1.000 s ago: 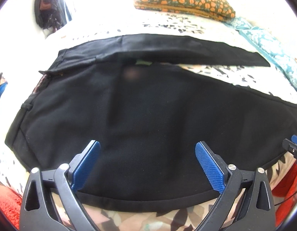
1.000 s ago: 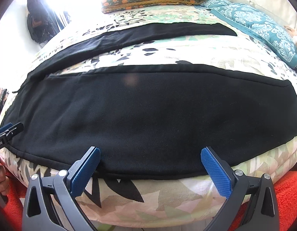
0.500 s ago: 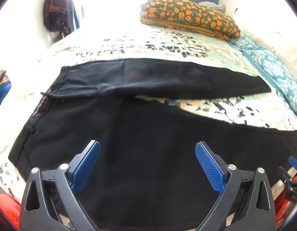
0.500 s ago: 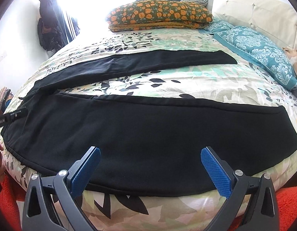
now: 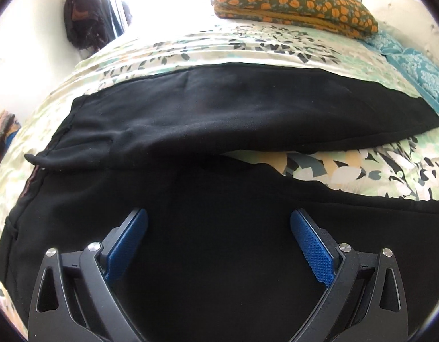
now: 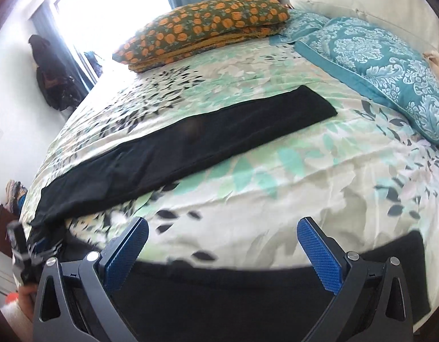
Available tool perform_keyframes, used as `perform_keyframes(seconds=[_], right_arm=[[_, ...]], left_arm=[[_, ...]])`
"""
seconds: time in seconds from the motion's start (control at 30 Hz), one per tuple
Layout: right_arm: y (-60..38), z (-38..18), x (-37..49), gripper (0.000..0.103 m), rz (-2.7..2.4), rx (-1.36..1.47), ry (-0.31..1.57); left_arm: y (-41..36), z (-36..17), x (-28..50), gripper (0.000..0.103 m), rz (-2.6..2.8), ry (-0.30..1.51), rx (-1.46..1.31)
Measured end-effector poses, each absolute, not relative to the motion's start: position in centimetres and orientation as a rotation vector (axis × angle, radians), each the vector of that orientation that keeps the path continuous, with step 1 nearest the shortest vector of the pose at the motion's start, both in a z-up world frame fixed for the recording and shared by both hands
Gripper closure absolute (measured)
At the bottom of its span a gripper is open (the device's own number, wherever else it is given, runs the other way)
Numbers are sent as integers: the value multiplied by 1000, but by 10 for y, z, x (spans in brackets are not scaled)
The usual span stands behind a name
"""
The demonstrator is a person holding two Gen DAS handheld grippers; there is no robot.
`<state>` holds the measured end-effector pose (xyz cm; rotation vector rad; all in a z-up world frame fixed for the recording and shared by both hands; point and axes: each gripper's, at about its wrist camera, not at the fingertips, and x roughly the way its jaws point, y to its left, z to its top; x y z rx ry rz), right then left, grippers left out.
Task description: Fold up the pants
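1. While your left gripper [image 5: 218, 245] hangs over the near leg of the black pants [image 5: 219, 256] with its blue pads [image 5: 310, 249] spread wide and pinching nothing, the first risk in the left wrist view is a shallow bite. The cloth under you lies flat on the floral bedspread [image 5: 347, 168], so if you close from above without reaching an edge, the pads will probably slide off or catch only the top layer.

2. In the same view the far leg [image 5: 247, 114] lies apart from the near one, with a wedge of bedspread showing between them. The two meet only at the waist end [image 5: 48, 154] on your left, where the fabric is already bunched. Lifting from here could carry that bunching into the fold.

3. Where the right wrist view takes over, your right gripper [image 6: 222, 245] is also spread wide and empty. The near leg shows only as a dark band [image 6: 219, 293] low in the frame, under and behind the pads, and the far leg [image 6: 191, 139] lies well beyond them, running diagonally.

4. That view is blurred, so I cannot tell how close the pads are to the cloth. If you close now, you may pinch the bedspread along with the pants and drag the sheet.

5. If your two hands grip at unequal spots along the leg, the fold will likely land skewed on the far leg.
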<state>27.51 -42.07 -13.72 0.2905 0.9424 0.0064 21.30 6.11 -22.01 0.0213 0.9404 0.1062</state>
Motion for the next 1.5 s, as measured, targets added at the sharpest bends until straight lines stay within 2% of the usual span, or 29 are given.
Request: perform_keyframes(seconds=[0.2, 0.37, 0.4, 0.47, 0.5, 0.53, 0.57, 0.67, 0.8, 0.97, 1.2, 1.37, 1.5], right_arm=[[-524, -160, 433, 0, -146, 268, 1038], [-532, -179, 522, 1, -186, 108, 1076], [-531, -183, 533, 4, -193, 93, 1083], [-529, -194, 547, 18, -205, 63, 1098], [-530, -201, 553, 37, -215, 52, 1113], [-532, -208, 557, 70, -215, 54, 1137], [-534, -213, 558, 86, -208, 72, 1159], [-538, -198, 541, 95, -183, 147, 1076], [-524, -147, 481, 100, -71, 226, 929], [-487, -97, 346, 100, 70, 291, 806], [-430, -116, 161, 100, 27, 414, 694], [-422, -142, 130, 100, 1, 495, 698], [-428, -132, 126, 100, -12, 448, 656]], left_arm=[[64, -226, 209, 1, 98, 895, -4], [63, -229, 208, 1, 97, 877, -10], [63, -229, 208, 1, 96, 874, -12], [62, -230, 207, 1, 98, 867, -10], [62, -230, 207, 1, 98, 865, -10], [62, -230, 207, 1, 97, 864, -11], [63, -230, 207, 1, 96, 863, -15], [62, -230, 207, 0, 96, 861, -17], [63, -230, 208, 1, 99, 864, -11], [60, -229, 209, 0, 110, 873, 8], [58, -227, 211, 1, 118, 896, 22], [58, -222, 216, 1, 127, 959, 23], [62, -212, 217, 2, 131, 1077, -1]])
